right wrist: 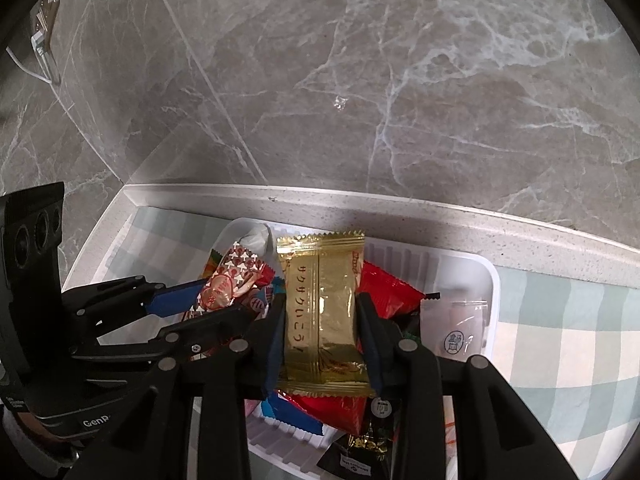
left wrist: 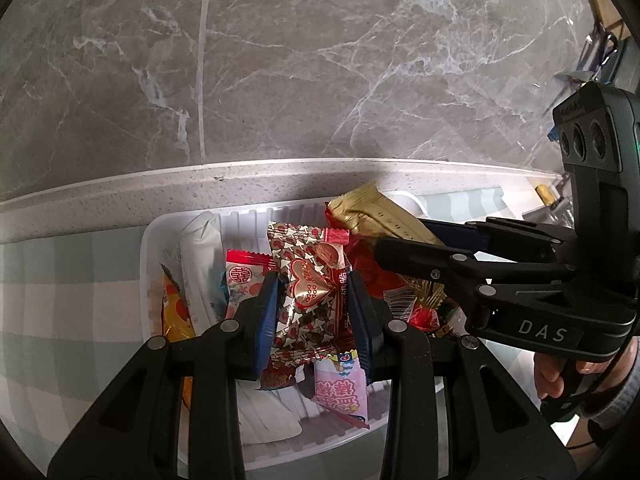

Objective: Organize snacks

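Observation:
My left gripper [left wrist: 314, 304] is shut on a silver-and-red heart-print snack packet [left wrist: 308, 292], held over a white plastic tray [left wrist: 160, 232] full of wrapped snacks. My right gripper [right wrist: 320, 320] is shut on a gold snack packet [right wrist: 324, 312] with Japanese writing, over the same tray [right wrist: 490, 280]. The right gripper shows in the left wrist view [left wrist: 380, 246] with the gold packet [left wrist: 372, 212]. The left gripper shows in the right wrist view [right wrist: 212, 300] with the heart-print packet [right wrist: 232, 280].
The tray holds red [right wrist: 384, 288], pink [left wrist: 340, 392], white [left wrist: 200, 256] and black [right wrist: 368, 444] wrappers. It sits on a green-and-white checked cloth [right wrist: 560, 340] on a speckled counter [left wrist: 160, 188], against a grey marble wall [left wrist: 280, 60].

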Action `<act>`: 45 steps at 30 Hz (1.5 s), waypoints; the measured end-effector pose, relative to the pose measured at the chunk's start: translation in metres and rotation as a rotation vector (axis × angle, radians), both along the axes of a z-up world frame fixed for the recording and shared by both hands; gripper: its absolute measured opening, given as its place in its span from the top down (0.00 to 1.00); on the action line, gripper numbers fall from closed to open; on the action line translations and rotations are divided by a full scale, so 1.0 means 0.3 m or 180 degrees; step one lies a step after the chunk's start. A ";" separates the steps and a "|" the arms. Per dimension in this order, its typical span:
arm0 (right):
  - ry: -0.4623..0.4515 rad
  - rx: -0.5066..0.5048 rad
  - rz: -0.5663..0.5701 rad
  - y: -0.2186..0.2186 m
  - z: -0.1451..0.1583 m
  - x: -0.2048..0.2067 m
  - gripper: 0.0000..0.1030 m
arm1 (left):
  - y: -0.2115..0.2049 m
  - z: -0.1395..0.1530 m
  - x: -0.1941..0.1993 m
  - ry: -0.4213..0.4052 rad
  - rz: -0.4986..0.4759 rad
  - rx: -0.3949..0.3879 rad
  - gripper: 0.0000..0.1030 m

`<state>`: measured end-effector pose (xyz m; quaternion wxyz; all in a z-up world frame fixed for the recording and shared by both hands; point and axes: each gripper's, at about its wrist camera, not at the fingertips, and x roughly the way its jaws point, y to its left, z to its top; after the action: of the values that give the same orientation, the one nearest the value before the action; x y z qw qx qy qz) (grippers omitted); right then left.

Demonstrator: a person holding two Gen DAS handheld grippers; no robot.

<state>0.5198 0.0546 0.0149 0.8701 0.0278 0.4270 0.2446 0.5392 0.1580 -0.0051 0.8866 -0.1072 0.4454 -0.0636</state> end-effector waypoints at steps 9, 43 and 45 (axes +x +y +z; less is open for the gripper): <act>-0.0026 0.0066 -0.0037 -0.013 0.011 -0.011 0.57 | 0.006 0.005 -0.005 -0.0029 0.0037 0.0021 0.59; -0.0420 0.0107 -0.0242 -0.099 0.174 -0.265 0.26 | -0.026 0.151 -0.228 -0.0167 0.0078 0.0243 0.28; -0.0488 0.0070 -0.0274 -0.104 0.191 -0.296 0.19 | -0.036 0.169 -0.256 -0.0183 0.0077 0.0301 0.27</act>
<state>0.4309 0.0235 0.0723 0.9096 0.0368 0.3548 0.2130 0.4624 0.1471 0.0456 0.9038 -0.0686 0.4209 -0.0348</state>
